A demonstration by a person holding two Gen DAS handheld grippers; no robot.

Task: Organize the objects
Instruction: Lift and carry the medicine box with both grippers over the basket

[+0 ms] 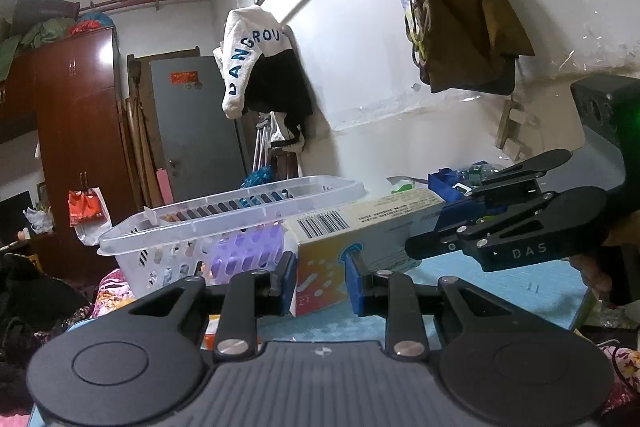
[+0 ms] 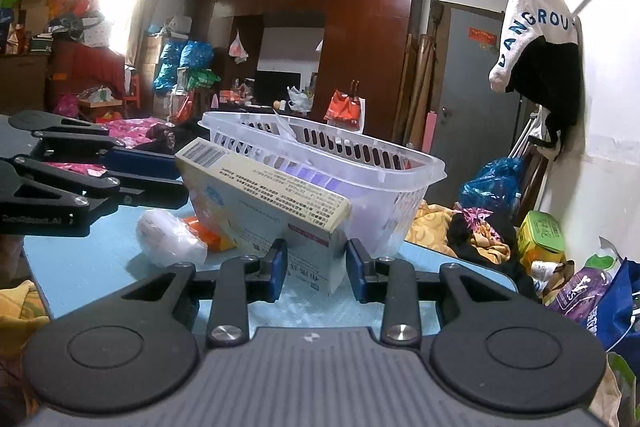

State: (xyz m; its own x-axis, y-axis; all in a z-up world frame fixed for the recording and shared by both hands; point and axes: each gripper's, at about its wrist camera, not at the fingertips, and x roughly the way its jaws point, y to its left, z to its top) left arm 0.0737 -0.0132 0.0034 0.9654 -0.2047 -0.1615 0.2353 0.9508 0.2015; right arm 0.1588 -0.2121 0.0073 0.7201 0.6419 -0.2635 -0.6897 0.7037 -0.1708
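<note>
Both tongs gripping one carton beside the basket

The left tongs [image 1: 320, 277] and right tongs [image 2: 316, 269] are clamping opposite ends of the box [image 1: 360, 227]; light, stiff cardboard, crushable, with the basket [image 1: 224, 223] at 10 o'clock.

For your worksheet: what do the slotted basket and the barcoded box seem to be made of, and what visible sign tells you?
Basket: looks like glossy, see-through moulded plastic; colours show through its slotted walls.
Box: probably printed matt cardboard, judging by its sharp folded edges, barcode and fine print.
</note>
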